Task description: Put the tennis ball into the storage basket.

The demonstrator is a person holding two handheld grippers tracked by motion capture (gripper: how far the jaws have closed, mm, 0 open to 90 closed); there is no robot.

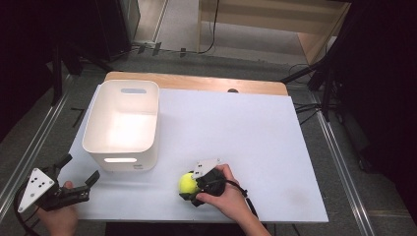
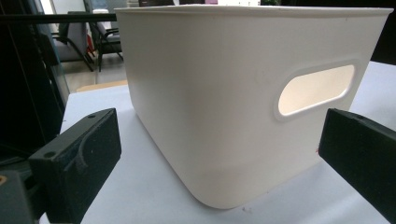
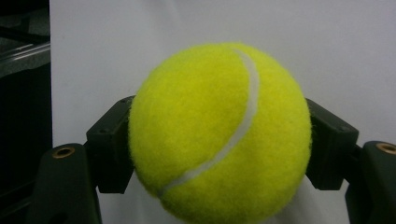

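Where the white board [image 1: 236, 132] covers the table, its far edge leaves a strip of pale wood tabletop [image 1: 196, 81] bare, and the board itself is plain and matte, faintly bluish in the high view. Around it run grey carpeted floor [image 1: 44, 147] and metal rails [image 1: 339, 157] at both sides, with black cables and stands in the dark corners and a light wooden cabinet [image 1: 275, 19] beyond the far end. A white plastic bin [image 1: 123, 123] with slot handles stands on the left part of the board. The tennis ball [image 1: 187, 183] sits near the board's front edge, right of the bin and well apart from it. The right gripper [image 1: 189, 188] is clamped on it: in the right gripper view both black pads press the sides of the yellow felt. The left gripper [image 1: 78, 169] hovers at the front left corner, jaws spread wide with nothing between them, facing the bin's near wall just beside it.
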